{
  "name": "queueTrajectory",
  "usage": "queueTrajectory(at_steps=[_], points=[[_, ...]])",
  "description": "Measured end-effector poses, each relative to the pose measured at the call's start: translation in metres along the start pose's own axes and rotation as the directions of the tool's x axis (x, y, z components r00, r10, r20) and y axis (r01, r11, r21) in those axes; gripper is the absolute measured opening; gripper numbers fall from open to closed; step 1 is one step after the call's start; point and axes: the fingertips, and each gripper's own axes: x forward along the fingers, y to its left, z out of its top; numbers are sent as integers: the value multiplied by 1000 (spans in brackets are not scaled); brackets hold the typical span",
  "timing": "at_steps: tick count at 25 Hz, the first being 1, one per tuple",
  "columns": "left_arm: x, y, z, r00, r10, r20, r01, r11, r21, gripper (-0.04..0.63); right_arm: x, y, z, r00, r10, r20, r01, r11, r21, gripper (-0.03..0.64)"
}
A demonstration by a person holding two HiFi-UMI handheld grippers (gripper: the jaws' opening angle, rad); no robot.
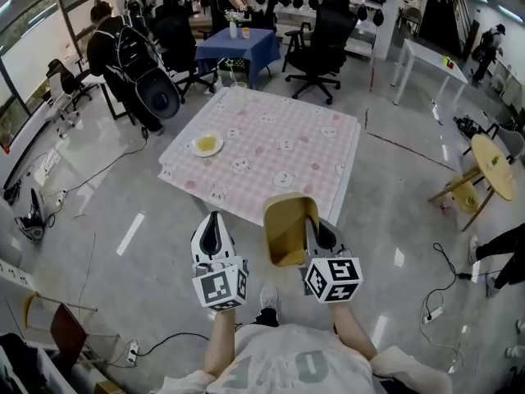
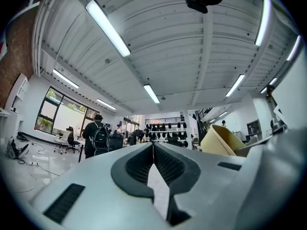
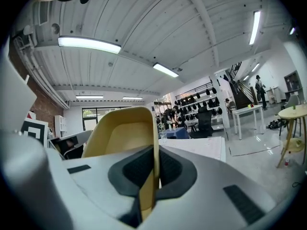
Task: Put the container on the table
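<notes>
A tan, empty, square-sided container (image 1: 289,227) hangs in the air in front of the table's near edge, with my right gripper (image 1: 316,238) shut on its right wall. In the right gripper view the container's wall (image 3: 125,147) runs between the closed jaws of the right gripper (image 3: 153,176). My left gripper (image 1: 212,235) is beside it on the left, shut and holding nothing. The left gripper (image 2: 153,164) shows closed pads in its own view, with the container (image 2: 221,141) off to the right. The table (image 1: 303,146) has a pink checked cloth.
A small plate with yellow food (image 1: 207,144) sits on the table's left side. Beyond the table stand a blue-covered table (image 1: 238,49), black office chairs (image 1: 321,43) and a person with a backpack (image 1: 123,60). A round wooden table (image 1: 495,164) is at the right. Cables lie on the floor.
</notes>
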Motion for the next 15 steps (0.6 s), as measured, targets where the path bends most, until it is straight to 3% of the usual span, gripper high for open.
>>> queueTrajectory(at_steps=[7,15], points=[[100,39,-6,999,-36,26,36,999,1,29,111,6,20,1000,-14,18,14,1000,4,32],[152,63,-22,1000,-24,0,24,1000,-13,28,166,7,18,999,-37,-10,38,999,33,32]])
